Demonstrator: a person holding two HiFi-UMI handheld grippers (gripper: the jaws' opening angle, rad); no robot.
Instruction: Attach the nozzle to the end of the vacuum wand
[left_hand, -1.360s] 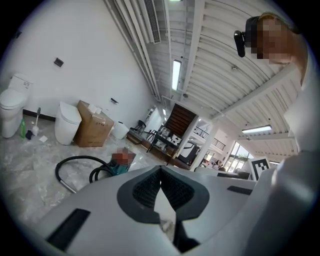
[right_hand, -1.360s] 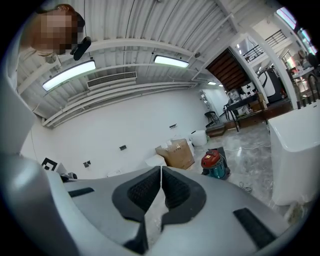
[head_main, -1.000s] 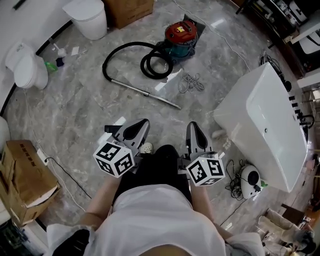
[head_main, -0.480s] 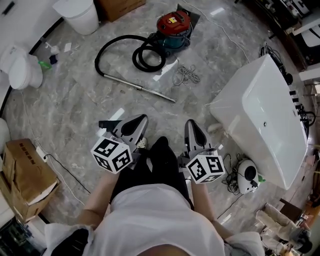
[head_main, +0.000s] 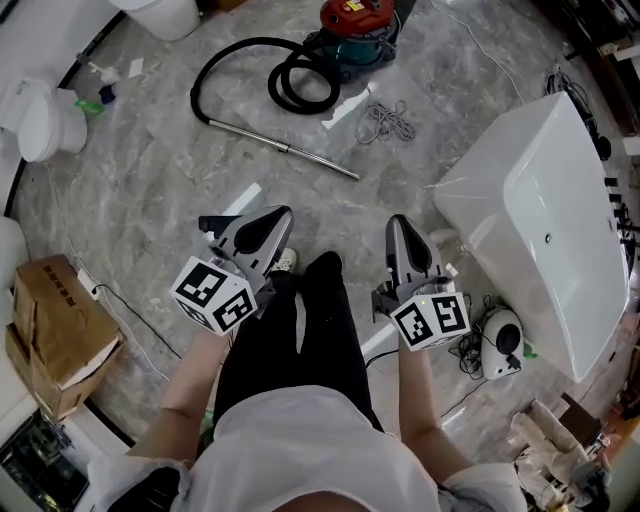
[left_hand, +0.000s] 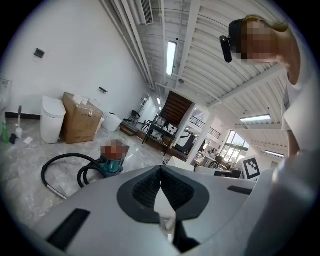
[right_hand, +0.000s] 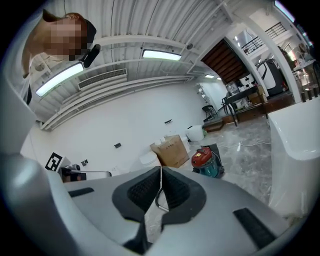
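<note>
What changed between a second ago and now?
Head view shifted: the red-and-teal canister vacuum now sits at the frame's top edge, and a black-trousered leg has stepped forward. The left gripper and right gripper moved slightly apart. Both stay shut and empty; chrome wand and black hose lie untouched.

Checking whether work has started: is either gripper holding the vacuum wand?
No, the vacuum wand lies on the floor well ahead of the left gripper and right gripper, both shut and empty.

Bright ceiling strip lights; gripper views bulge at edges
</note>
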